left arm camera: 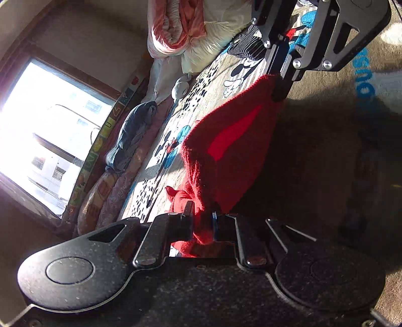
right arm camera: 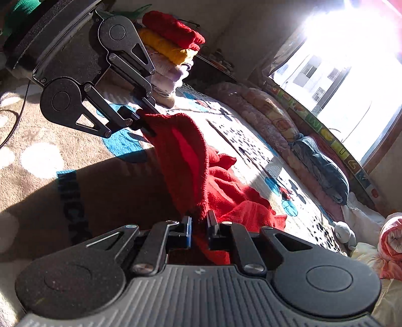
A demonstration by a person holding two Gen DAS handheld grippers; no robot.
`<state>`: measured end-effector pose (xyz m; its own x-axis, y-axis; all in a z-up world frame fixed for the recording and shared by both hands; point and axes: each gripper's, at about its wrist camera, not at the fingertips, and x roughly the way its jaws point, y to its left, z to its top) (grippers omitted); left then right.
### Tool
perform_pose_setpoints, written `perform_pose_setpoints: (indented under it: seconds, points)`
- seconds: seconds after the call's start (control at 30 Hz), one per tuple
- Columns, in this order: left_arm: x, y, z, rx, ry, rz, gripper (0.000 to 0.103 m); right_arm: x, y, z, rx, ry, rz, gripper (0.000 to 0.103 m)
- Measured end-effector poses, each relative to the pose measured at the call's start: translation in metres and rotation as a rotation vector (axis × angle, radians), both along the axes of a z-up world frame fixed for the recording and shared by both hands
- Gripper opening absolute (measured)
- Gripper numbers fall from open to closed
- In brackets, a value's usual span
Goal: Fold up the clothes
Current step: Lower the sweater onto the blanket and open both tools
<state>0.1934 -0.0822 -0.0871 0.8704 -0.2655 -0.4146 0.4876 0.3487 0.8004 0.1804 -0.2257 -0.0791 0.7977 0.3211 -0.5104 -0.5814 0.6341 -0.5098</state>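
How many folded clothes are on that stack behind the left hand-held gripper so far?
4 visible in the stack: red sweater on top, yellow knit beneath, then a lilac piece and a pale one at the bottom. The left hand-held gripper may hide more.

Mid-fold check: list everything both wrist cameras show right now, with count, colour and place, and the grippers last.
Sweater: one, red, held up between both grippers, its lower part bunched on the rug.
Folded clothes stack: one pile, red on top, then yellow, then pale purple, at the rug's far end.
Rug: one, white with cartoon mice, on the beige carpet.
Jeans: one bundle, blue, on the bedding below the window.
Pink bundle: one, on white bedding.
Soft toy: one, white, at the rug's edge.
Window: one, sunlit.
Left gripper: black, jaws shut on the sweater.
Right gripper: black, jaws shut on the sweater.
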Motion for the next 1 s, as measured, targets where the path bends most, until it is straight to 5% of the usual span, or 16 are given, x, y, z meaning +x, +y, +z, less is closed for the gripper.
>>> perform_pose_setpoints:
  seconds: [0.33,0.77,0.9,1.0]
  points:
    - [-0.064,0.024,-0.046,0.091,-0.012,-0.041,0.011,-0.076,0.026,-0.032,-0.062,0.030,0.048,0.013]
    - [-0.138,0.029,-0.090,0.190,-0.008,-0.095,0.011,-0.140,0.026,-0.075,-0.305,0.001,0.131,0.014]
    - [-0.152,0.044,-0.083,0.149,0.108,-0.055,0.011,-0.161,0.015,-0.070,-0.327,0.019,0.164,0.015]
    - [-0.147,0.058,-0.057,-0.034,0.209,0.049,0.011,-0.167,0.004,-0.052,-0.223,0.051,0.128,0.015]
